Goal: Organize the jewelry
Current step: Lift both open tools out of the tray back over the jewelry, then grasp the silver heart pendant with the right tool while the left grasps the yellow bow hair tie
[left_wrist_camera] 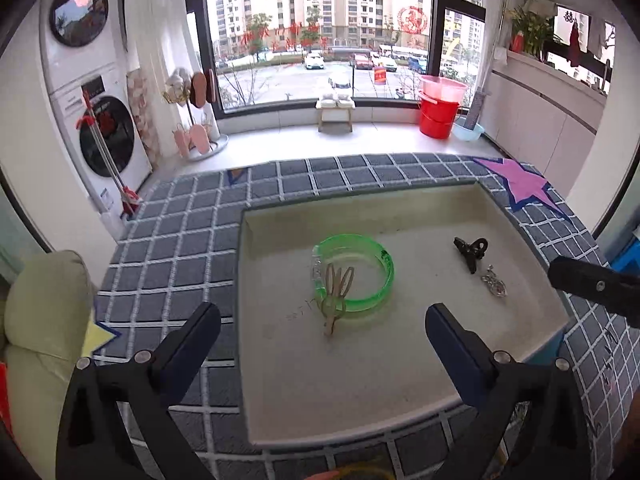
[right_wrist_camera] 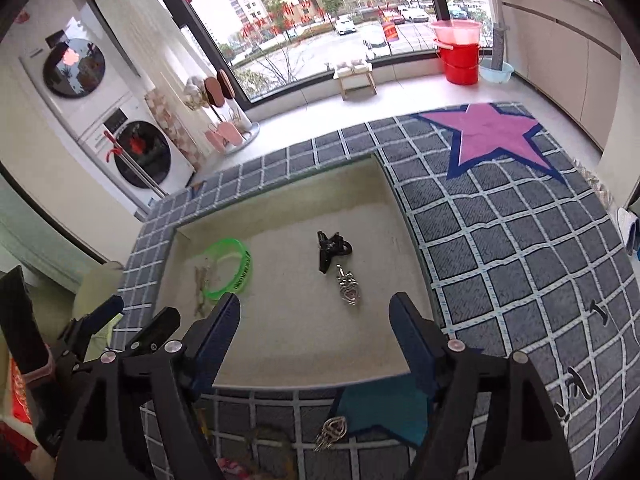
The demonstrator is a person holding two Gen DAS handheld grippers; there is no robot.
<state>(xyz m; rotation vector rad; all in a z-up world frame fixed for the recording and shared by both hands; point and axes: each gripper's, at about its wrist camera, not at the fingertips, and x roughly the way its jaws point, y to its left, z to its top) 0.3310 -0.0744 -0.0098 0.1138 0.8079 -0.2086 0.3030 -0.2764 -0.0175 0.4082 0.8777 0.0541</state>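
A cream tray (left_wrist_camera: pixel 400 392) (right_wrist_camera: pixel 288 360) lies on a checked grey rug. In it are a green bangle (left_wrist_camera: pixel 380 276) (right_wrist_camera: pixel 240 270), a tan loop hair clip (left_wrist_camera: pixel 334 300) (right_wrist_camera: pixel 200 280) lying over the bangle's near rim, a black claw clip (left_wrist_camera: pixel 471 253) (right_wrist_camera: pixel 330 249) and a silver pendant (left_wrist_camera: pixel 494 283) (right_wrist_camera: pixel 349 289). My left gripper (left_wrist_camera: pixel 322 332) is open and empty, just short of the tan clip. My right gripper (right_wrist_camera: pixel 314 320) is open and empty, just short of the pendant. A silver trinket (right_wrist_camera: pixel 330 432) lies on the rug below the tray's near edge.
The rug (left_wrist_camera: pixel 180 240) (right_wrist_camera: pixel 520 240) has a pink star (right_wrist_camera: pixel 492 136). A cream cushion (left_wrist_camera: pixel 44 320) sits at left. Washing machines (left_wrist_camera: pixel 108 136), a shoe rack (left_wrist_camera: pixel 192 120), a small stool (left_wrist_camera: pixel 335 110) and red buckets (left_wrist_camera: pixel 440 108) stand near the window.
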